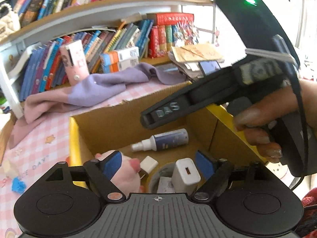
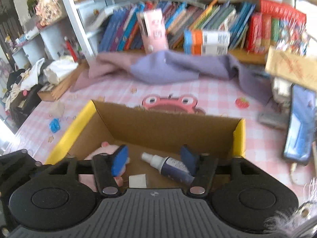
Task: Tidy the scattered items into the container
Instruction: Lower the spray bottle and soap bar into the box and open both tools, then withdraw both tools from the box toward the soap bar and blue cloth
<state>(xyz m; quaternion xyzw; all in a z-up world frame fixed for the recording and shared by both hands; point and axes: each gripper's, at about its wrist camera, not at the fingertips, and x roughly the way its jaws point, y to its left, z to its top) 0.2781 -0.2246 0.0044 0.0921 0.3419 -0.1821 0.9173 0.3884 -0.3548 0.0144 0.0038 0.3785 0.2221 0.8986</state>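
Your right gripper stood released above the box; the white-capped, navy spray bottle lay just below its fingers, long axis slanting, nozzle pointing up-left. Your left gripper was released too.

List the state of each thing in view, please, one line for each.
Cardboard box: open on top, upright.
Spray bottle: lying on its side in the box.
Pink plush toy: in the box.
White charger: in the box, port facing up.
Left gripper: fingers open, empty.
Right gripper: fingers open, empty.
Blue toy: outside, on the tablecloth.
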